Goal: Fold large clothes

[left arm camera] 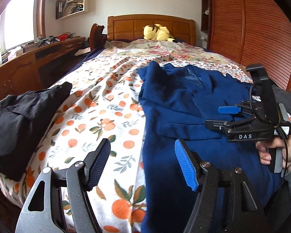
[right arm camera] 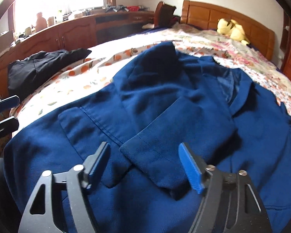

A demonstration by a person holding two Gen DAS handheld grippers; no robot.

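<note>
A large dark blue jacket (left arm camera: 184,104) lies spread on the bed; in the right wrist view the jacket (right arm camera: 164,104) fills the middle, with a sleeve folded across its front. My left gripper (left arm camera: 143,155) is open and empty, above the jacket's left edge and the bedsheet. My right gripper (right arm camera: 145,159) is open and empty, just above the folded sleeve's cuff. The right gripper also shows in the left wrist view (left arm camera: 221,116), open over the jacket. The left gripper shows at the left edge of the right wrist view (right arm camera: 5,112).
The bed has an orange-print sheet (left arm camera: 99,116). A black garment (left arm camera: 23,116) lies folded at the bed's left edge. A yellow plush toy (left arm camera: 158,32) sits by the wooden headboard (left arm camera: 126,25). A wooden desk (left arm camera: 29,62) runs along the left, a wardrobe (left arm camera: 252,29) on the right.
</note>
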